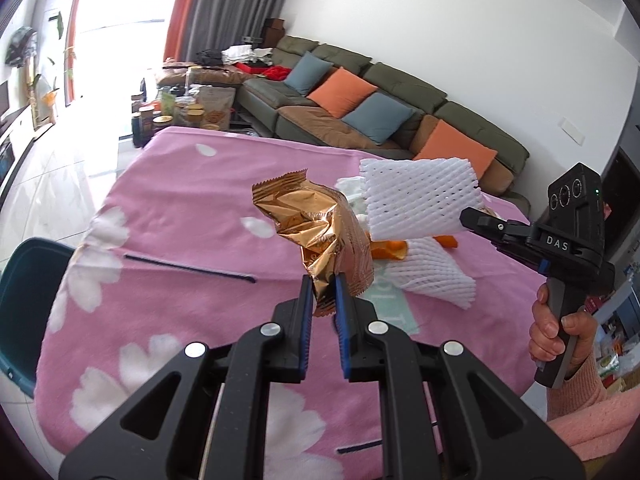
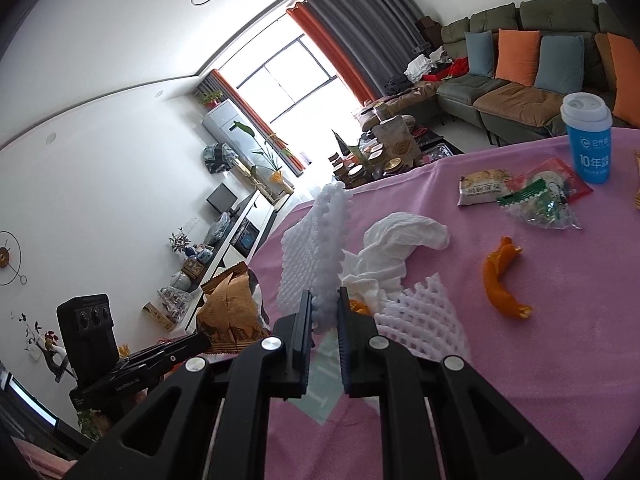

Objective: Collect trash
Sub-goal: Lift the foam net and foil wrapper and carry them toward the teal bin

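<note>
Left tongs (image 1: 324, 294) pinch gold wrapper (image 1: 320, 232); right tongs (image 2: 325, 310) pinch foam net (image 2: 316, 240)

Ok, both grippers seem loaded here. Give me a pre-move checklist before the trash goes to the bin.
1. Left gripper clamped on gold wrapper: ok.
2. Right gripper clamped on white foam net: ok.
3. Both items lifted off the pink cloth: ok.
4. Teal bin within view at table edge: ok.
5. Bin opening unobstructed: cannot tell.
6. Table cleared: not ok; orange peel, tissue, blue cup remain.
</note>
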A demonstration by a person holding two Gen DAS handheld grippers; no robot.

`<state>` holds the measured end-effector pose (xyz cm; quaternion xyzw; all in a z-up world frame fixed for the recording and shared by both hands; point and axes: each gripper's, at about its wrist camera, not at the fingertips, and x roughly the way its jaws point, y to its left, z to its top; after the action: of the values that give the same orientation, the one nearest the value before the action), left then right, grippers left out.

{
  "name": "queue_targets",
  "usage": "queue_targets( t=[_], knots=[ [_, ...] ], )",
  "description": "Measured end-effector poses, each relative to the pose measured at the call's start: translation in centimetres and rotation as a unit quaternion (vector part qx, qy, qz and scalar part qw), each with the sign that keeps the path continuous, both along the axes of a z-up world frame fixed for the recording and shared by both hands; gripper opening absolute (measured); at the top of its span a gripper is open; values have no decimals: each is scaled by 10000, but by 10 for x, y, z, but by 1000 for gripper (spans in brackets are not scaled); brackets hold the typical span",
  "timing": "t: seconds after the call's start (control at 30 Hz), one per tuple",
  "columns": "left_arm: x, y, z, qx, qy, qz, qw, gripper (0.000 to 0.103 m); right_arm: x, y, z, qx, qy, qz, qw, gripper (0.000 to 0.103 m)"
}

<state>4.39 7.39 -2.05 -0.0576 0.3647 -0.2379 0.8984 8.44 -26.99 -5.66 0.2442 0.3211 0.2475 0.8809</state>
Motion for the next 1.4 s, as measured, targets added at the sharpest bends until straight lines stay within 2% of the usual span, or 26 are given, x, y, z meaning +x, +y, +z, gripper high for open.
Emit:
queue_targets(
  t=[0.43,1.0,1.4],
  knots=[
    [-16,34,1,188,-33,499,9986,11,13,44,-2,97,85,438,9990,10],
    [-26,75,-5,112,55,1005,9949,11,33,79,-4,167,227,772,9966,10],
    [-30,109,-6,66,46,1531,9882,11,55,123,-1,115,293,1305,9910,11]
  ],
)
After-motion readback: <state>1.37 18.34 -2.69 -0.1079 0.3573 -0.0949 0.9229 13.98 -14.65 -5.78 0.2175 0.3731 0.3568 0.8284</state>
